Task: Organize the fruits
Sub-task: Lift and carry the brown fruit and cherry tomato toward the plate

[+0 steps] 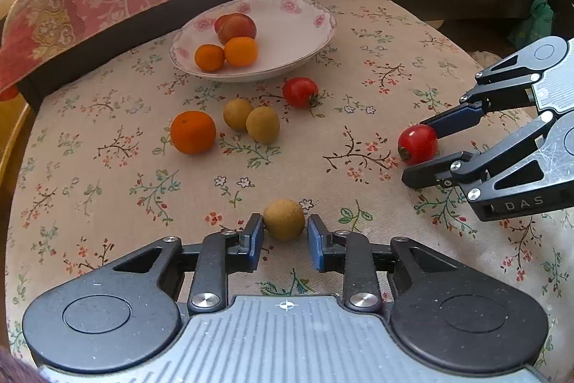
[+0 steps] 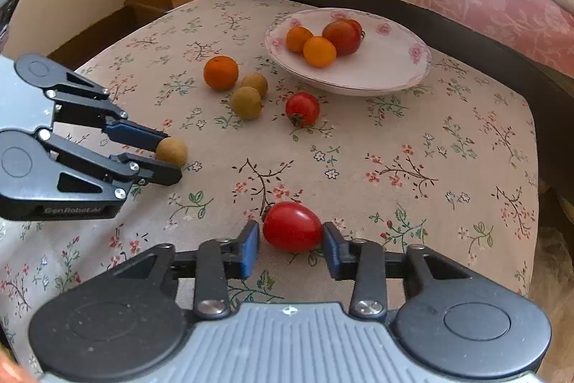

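in the left wrist view the left tongs (image 1: 283, 234) stood narrow around a brown longan (image 1: 283, 219) on the surface (image 1: 107, 189), one pad touching, the other just off; centre it before lifting. the plate (image 1: 287, 60) held two oranges and a tomato. in the right wrist view the right tongs (image 2: 290, 244) loosely bracketed a red tomato (image 2: 292, 227).

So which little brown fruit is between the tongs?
The lone brown fruit between the left tongs; the other two sit together beside the loose orange.
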The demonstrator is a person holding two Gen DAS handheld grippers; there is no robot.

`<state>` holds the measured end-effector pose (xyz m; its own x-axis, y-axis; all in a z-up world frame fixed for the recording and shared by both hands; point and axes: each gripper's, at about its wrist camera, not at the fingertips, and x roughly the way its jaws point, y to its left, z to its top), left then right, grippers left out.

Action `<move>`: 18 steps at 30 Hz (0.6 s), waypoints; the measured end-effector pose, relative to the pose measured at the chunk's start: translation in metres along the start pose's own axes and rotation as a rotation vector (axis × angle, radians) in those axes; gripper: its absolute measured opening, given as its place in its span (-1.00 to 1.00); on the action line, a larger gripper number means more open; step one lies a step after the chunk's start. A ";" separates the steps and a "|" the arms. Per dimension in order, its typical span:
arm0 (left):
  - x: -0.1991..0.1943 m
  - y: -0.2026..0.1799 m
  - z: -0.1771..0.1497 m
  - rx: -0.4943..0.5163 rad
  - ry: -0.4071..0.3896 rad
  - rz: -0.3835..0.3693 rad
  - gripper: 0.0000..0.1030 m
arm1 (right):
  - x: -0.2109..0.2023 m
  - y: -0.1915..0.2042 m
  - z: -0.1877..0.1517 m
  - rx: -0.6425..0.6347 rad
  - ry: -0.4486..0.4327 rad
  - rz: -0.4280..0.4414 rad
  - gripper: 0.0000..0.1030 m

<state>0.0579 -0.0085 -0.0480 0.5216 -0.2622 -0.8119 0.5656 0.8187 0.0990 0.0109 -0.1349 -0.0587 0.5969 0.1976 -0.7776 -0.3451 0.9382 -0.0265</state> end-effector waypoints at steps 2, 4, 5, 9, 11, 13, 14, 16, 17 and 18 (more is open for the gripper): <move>-0.001 0.000 -0.001 0.000 -0.004 0.000 -0.25 | 0.000 -0.001 -0.001 -0.011 -0.002 0.011 -0.07; 0.000 0.001 -0.001 -0.005 -0.007 0.000 -0.19 | 0.000 -0.003 -0.002 -0.007 -0.006 0.017 -0.03; 0.000 0.001 -0.001 -0.008 -0.006 0.001 -0.16 | 0.000 -0.004 -0.001 -0.007 -0.004 0.021 -0.02; -0.001 0.000 -0.001 -0.003 -0.008 0.003 -0.13 | 0.000 -0.006 -0.001 -0.007 -0.006 0.029 -0.02; -0.002 -0.001 -0.002 -0.002 -0.007 -0.001 -0.10 | 0.000 -0.006 -0.001 -0.008 -0.006 0.032 -0.02; -0.002 -0.002 -0.002 0.004 -0.009 -0.001 -0.09 | 0.000 -0.007 -0.002 -0.008 -0.008 0.034 -0.02; -0.002 -0.002 -0.002 0.005 -0.009 -0.002 -0.08 | 0.000 -0.007 -0.002 -0.008 -0.009 0.035 -0.02; -0.002 -0.001 -0.002 0.003 -0.009 -0.001 -0.04 | 0.000 -0.007 -0.002 -0.006 -0.009 0.037 -0.02; -0.002 -0.001 -0.002 0.003 -0.009 0.000 -0.04 | 0.000 -0.007 -0.002 -0.004 -0.009 0.040 -0.02; -0.002 -0.001 -0.002 0.001 -0.009 -0.001 -0.04 | 0.000 -0.008 -0.001 -0.003 -0.010 0.041 -0.02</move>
<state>0.0551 -0.0079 -0.0480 0.5272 -0.2674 -0.8066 0.5669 0.8178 0.0994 0.0127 -0.1425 -0.0597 0.5893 0.2388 -0.7718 -0.3716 0.9284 0.0034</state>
